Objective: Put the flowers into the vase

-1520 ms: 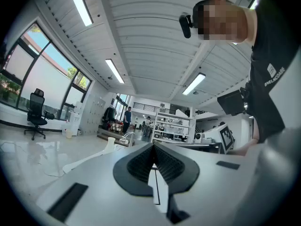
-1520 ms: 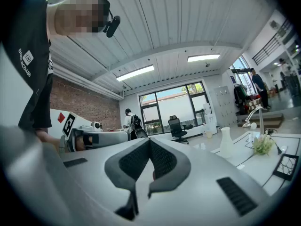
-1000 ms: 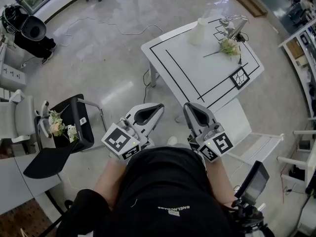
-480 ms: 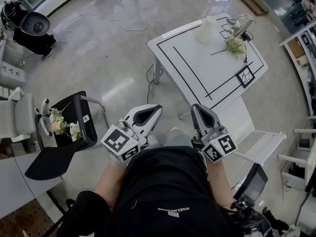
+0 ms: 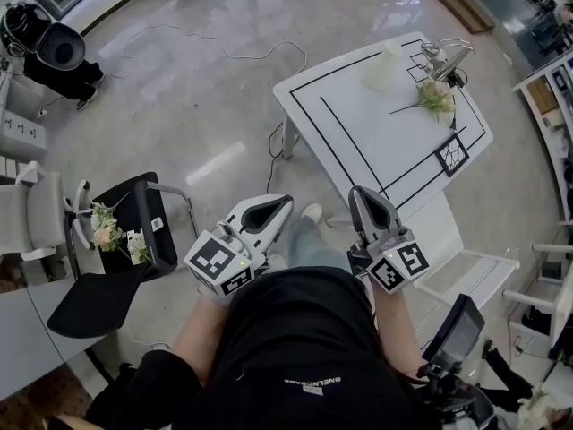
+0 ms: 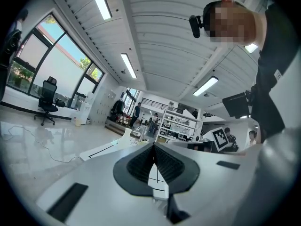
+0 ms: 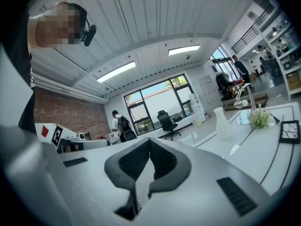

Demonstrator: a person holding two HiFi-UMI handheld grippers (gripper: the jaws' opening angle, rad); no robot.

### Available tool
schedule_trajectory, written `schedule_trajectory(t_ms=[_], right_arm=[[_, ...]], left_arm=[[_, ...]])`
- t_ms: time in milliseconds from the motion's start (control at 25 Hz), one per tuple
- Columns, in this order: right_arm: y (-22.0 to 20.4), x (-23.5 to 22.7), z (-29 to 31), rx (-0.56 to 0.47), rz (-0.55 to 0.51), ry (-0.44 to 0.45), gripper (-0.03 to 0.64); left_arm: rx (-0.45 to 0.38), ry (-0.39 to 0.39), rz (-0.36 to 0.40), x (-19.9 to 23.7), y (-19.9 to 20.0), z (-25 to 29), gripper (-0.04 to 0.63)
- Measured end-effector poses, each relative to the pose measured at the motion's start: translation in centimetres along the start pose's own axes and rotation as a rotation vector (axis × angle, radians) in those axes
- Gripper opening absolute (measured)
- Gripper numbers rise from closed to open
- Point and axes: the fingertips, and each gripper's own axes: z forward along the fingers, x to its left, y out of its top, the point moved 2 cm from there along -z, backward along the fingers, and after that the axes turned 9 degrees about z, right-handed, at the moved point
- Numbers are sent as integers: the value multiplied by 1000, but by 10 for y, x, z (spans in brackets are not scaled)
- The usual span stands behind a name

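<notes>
the left hand-held gripper (image 5: 283, 202) and the right hand-held gripper (image 5: 356, 193) are both clenched on nothing at the lower middle of the head view, well apart from the counter (image 5: 358, 137) at the upper right, where the flowers (image 5: 437, 95) lie near the white vase (image 5: 383, 65).

No text reads clearly. White print on the shirt (image 5: 315, 380) is too small to make out. Coded squares mark the left claw (image 5: 283, 202), right claw (image 5: 357, 193) and worktop (image 5: 376, 124).
</notes>
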Motion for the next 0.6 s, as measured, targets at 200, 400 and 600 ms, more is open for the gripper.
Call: schedule_trajectory(t_ms=[200,400,600], right_arm=[[19,-24,34,-11,8,2,11],[37,-53,60,-6,20,-18,11],[51,-77,71,-11,43,-50,11]], left_arm=[[7,12,1,33,8,25,5],[8,1,0,61,20,60,5],[15,-17,-2,80,30,89,5]])
